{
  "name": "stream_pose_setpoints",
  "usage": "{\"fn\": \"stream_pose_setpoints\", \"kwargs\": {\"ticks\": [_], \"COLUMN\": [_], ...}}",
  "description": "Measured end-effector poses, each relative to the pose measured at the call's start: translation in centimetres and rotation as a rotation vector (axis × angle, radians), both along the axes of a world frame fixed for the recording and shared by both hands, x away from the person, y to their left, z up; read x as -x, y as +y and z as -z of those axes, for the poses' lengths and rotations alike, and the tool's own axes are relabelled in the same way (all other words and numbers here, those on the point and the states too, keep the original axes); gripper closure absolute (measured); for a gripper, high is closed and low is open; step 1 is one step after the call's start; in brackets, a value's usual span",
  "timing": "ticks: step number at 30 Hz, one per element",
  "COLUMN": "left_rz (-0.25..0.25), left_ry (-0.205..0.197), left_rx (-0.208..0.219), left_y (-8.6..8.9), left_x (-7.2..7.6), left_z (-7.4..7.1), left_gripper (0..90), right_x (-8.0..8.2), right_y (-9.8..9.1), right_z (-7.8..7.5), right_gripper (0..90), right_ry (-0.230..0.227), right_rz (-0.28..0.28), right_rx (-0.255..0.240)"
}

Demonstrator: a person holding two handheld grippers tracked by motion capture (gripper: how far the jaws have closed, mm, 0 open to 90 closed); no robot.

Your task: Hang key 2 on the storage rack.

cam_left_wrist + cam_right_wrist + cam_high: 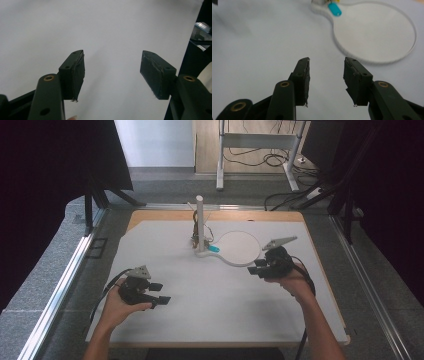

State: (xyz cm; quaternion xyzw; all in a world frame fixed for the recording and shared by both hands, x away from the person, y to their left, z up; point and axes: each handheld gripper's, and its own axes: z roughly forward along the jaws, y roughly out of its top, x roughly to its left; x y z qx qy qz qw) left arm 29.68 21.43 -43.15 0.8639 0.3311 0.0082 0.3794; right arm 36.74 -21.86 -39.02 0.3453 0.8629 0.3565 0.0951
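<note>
Tongs first. Right tongs [326,82] are released w/ nothing between the pads, hovering over bare white mat just near of the white ring [374,32]. In the high view the right tongs [256,269] sit at the ring's near-right rim, aimed left, which prob. explains the pose: lined up to come at the ring or the stand from the near side. Left tongs [112,72] also released, jaws wide, empty, over blank mat. In the high view the left tongs [161,294] wait near-left, well apart from everything, likely parked so they stay out of the right hand's way.

Things in hand: flat ring lies on the mat at the centre-far part of the table, its neck running left to the base of an upright white post [199,222]. A turquoise tag [334,9] lies right at that neck, touching or just beside the rim; can't tell which. Small cluttered bits hang at the post's foot, too small to read.

Room: white mat [210,315] is bare across the whole near half, so approach from near or left is open. Table edge [327,285] is close on the right hand's right side, so less slack there. Post stands tall, so a sweep over the ring's left end could clip it.
</note>
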Motion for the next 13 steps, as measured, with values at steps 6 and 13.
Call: {"fn": "stream_pose_setpoints", "kwargs": {"ticks": [6, 13], "left_rz": [-0.012, -0.007], "left_ry": [0.002, 0.001], "left_rx": [0.001, -0.014], "left_y": [-0.1, -0.1], "left_x": [0.0, 0.0], "left_z": [0.0, 0.1], "left_gripper": [36.9, 36.7], "right_x": [1.6, 1.7], "right_y": [-1.3, -2.5], "right_z": [2.7, 3.0], "right_gripper": [54.2, 45.5], "right_ry": [0.025, 0.017], "right_rz": [0.006, 0.053], "right_rx": [0.033, 0.014]}}
